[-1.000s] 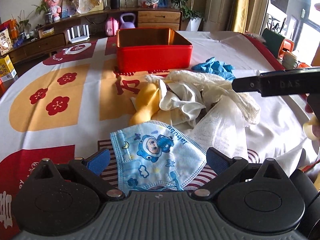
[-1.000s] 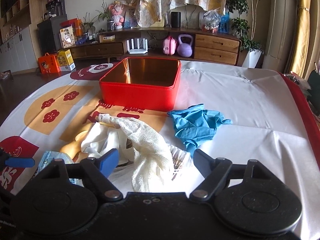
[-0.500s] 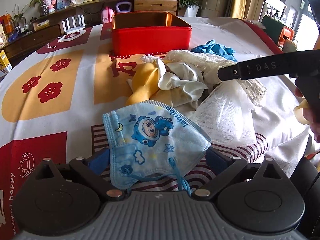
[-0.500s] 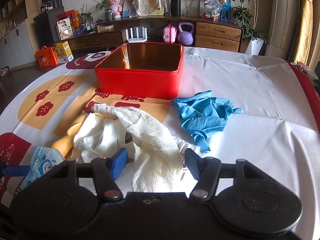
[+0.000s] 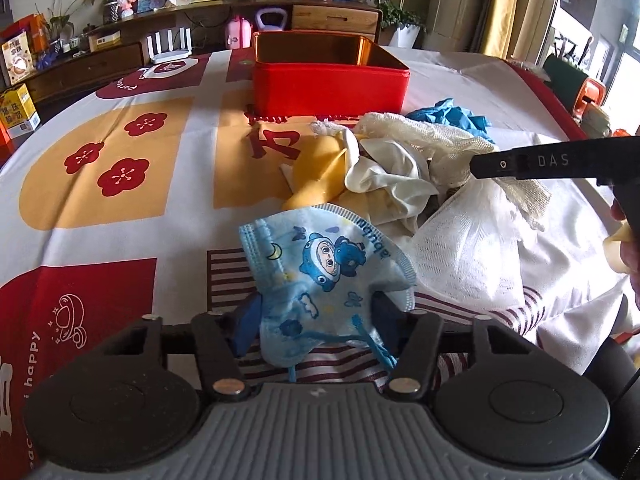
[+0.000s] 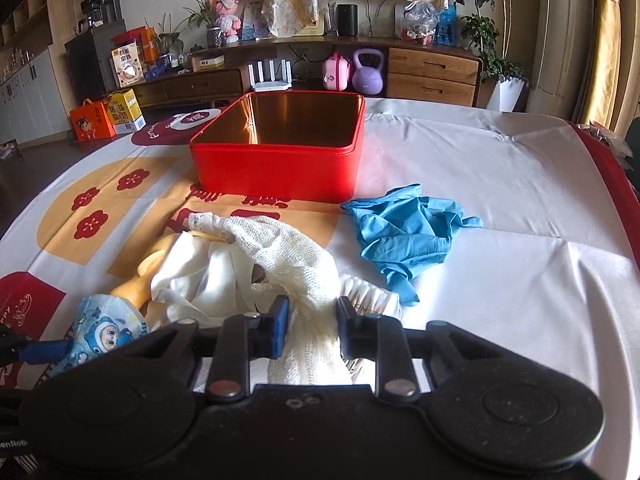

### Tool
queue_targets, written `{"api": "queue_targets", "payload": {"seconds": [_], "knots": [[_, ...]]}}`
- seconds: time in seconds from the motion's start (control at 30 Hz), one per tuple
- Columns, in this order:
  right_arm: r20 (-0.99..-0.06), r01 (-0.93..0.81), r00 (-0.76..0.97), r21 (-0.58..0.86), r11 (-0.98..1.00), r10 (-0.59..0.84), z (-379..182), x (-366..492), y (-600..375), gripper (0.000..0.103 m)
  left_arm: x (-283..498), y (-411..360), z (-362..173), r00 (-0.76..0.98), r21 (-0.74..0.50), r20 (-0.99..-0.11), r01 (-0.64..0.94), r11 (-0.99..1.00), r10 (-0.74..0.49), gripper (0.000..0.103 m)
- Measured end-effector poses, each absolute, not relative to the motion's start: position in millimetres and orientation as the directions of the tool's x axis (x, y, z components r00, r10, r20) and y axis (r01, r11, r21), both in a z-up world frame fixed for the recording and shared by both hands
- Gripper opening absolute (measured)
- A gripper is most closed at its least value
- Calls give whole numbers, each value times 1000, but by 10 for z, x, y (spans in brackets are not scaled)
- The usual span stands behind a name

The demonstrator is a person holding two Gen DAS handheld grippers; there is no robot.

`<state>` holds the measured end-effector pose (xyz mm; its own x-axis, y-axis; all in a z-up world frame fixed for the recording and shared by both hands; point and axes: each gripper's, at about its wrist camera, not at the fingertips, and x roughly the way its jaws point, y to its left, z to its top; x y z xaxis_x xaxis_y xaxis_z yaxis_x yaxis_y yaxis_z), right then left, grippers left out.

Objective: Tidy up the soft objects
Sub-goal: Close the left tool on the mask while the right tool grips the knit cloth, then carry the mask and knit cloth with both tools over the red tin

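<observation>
Both our grippers have closed: left gripper (image 5: 316, 322) pinches one mask (image 5: 320, 264), right gripper (image 6: 310, 326) one mesh cloth (image 6: 288, 248); one red tin (image 6: 280, 152) stands beyond, white cloth-covered tabletop (image 6: 500, 184) spreading right.

We take the long wooden sideboard (image 6: 320, 76) along the far wall as reference. On it stand a black speaker (image 6: 347, 20) and potted plants (image 6: 476, 12); a purple kettlebell (image 6: 369, 72) sits beneath. Yellow curtains (image 6: 608, 40) hang to its right, white cabinets (image 6: 24, 100) stand to its left.

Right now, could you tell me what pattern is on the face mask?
Light blue face mask with cartoon characters, moons and butterflies; clearest in the left wrist view.
</observation>
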<state>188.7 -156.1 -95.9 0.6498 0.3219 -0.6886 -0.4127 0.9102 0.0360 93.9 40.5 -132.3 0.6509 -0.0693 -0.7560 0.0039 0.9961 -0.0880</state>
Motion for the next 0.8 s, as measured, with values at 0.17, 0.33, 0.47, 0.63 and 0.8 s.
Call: {"api": "queue_targets", "payload": {"seconds": [0.17,0.33,0.47,0.63,0.8], "knots": [[-675,-416,659,40,908,332,-901,1827,-1560,19,910,395,-1288,674,-77,-736,9,997,-63,20],[-646,-419,682,40,907,343,-798,1728,-1585,17,855,424,-1213,700,-106,-710,10,994,-82,13],[-627,-419,692,56,906,358,-695,1679,-1626,16,825,468,-1121,716,-120,-693,-1,993,-83,13],[-598,-423,706,74,903,379,-556,1617,-1654,16,802,547,-954,732,-148,-676,-21,989,-86,13],[-565,-427,725,80,901,394,-416,1581,-1668,16,829,578,-777,752,-149,-654,-18,989,-85,13]]}}
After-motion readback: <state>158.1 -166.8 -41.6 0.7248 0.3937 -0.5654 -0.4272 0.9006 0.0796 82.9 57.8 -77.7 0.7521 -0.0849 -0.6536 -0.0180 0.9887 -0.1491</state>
